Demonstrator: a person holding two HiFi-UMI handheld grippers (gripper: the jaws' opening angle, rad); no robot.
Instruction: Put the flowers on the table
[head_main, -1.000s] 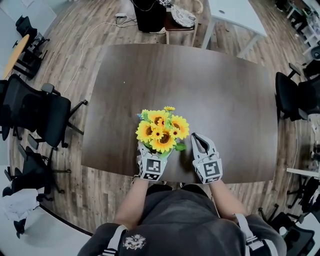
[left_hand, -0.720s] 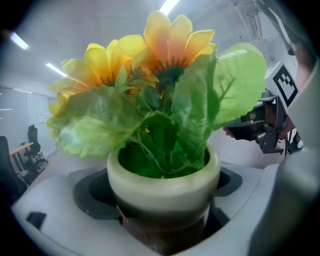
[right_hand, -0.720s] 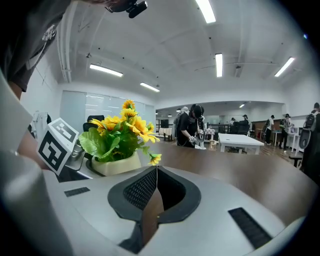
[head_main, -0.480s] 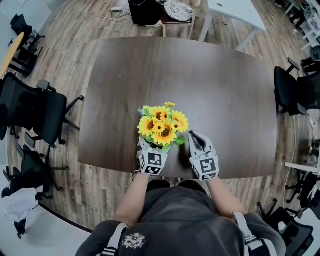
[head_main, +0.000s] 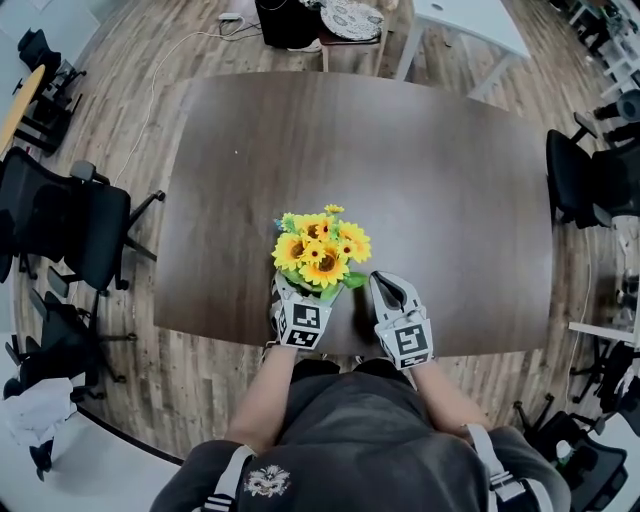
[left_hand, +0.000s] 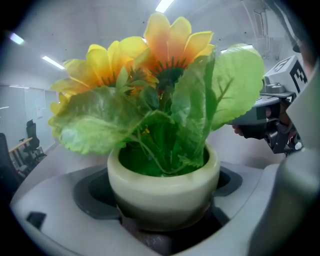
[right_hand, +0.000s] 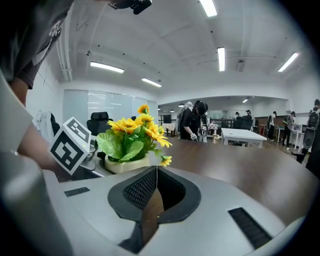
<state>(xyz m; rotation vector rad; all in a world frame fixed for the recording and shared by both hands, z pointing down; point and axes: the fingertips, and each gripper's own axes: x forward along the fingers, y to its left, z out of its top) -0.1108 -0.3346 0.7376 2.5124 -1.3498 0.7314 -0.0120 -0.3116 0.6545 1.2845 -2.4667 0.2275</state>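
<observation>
Seemingly upright flowers (head_main: 322, 252), long axis vertical.

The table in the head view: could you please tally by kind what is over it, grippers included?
Pot of sunflowers: 1
Grippers: 2 (left gripper, right gripper)
Total: 3
</observation>
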